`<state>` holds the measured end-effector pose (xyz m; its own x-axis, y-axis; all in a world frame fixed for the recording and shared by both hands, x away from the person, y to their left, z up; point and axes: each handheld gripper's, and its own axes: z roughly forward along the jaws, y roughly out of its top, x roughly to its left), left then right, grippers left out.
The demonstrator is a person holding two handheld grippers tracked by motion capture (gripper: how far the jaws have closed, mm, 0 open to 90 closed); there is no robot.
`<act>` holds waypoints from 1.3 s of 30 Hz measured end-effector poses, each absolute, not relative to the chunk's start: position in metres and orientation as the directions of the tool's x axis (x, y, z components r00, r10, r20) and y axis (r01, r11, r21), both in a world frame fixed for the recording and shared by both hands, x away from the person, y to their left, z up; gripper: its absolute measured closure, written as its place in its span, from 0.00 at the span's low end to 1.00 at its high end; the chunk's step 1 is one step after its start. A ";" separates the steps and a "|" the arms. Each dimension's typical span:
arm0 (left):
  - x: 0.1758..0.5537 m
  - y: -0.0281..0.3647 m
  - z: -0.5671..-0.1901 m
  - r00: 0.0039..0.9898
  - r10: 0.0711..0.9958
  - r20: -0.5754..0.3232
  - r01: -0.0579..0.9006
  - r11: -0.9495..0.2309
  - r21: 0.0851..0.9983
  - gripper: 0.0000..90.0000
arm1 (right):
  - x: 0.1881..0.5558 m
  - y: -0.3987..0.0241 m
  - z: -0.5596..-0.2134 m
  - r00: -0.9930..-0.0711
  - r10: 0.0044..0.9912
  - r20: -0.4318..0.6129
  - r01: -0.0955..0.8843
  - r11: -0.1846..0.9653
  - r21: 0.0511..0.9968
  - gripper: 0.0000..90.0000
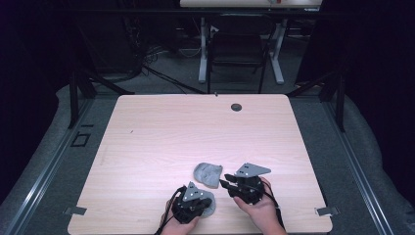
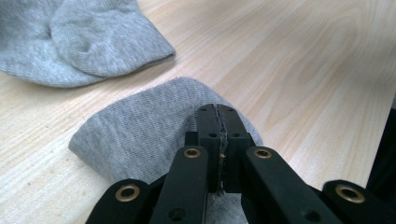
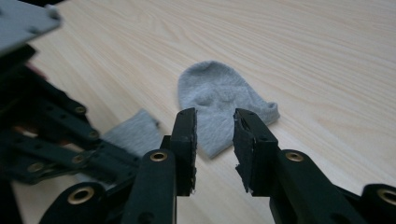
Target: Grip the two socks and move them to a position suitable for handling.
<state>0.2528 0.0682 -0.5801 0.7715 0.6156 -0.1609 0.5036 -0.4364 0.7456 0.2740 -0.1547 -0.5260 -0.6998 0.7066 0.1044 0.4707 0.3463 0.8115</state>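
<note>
Light wooden table [image 1: 161, 132] bears seemingly two grey socks [image 1: 207, 175].

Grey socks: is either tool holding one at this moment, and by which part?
The left tool is shut on the nearer grey sock, pinching its edge. The right tool is open and holds nothing; the other grey sock lies beyond it.

High view overhead facing forward, gripper views close, low, sharing grey sock [image 3: 219, 100]

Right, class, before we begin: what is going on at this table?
A person works two sets of tongs over a wooden table. The left tongs are shut on the edge of a grey sock lying near the front edge. The right tongs are open with nothing between them, above a second grey sock that lies flat alongside.
</note>
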 end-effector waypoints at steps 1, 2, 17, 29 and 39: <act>0.253 0.069 -0.579 0.771 0.616 -0.162 0.503 -0.433 0.748 1.00 | 0.270 -0.157 -0.525 -0.700 0.704 0.118 0.474 0.334 0.815 0.77; 0.253 0.070 -0.578 0.771 0.615 -0.163 0.502 -0.430 0.751 1.00 | 0.267 -0.158 -0.525 -0.703 0.700 0.124 0.472 0.329 0.818 0.77; 0.254 0.093 -0.549 0.767 0.611 -0.197 0.479 -0.341 0.809 1.00 | 0.265 -0.134 -0.561 -0.761 0.637 0.127 0.500 0.449 0.741 0.93; 0.253 0.099 -0.543 0.778 0.598 -0.192 0.459 -0.333 0.824 1.00 | 0.265 -0.107 -0.579 -0.816 0.570 0.093 0.454 0.532 0.715 0.96; 0.256 0.119 -0.539 0.748 0.635 -0.192 0.487 -0.329 0.810 1.00 | 0.264 -0.121 -0.576 -0.776 0.625 0.084 0.498 0.525 0.690 0.97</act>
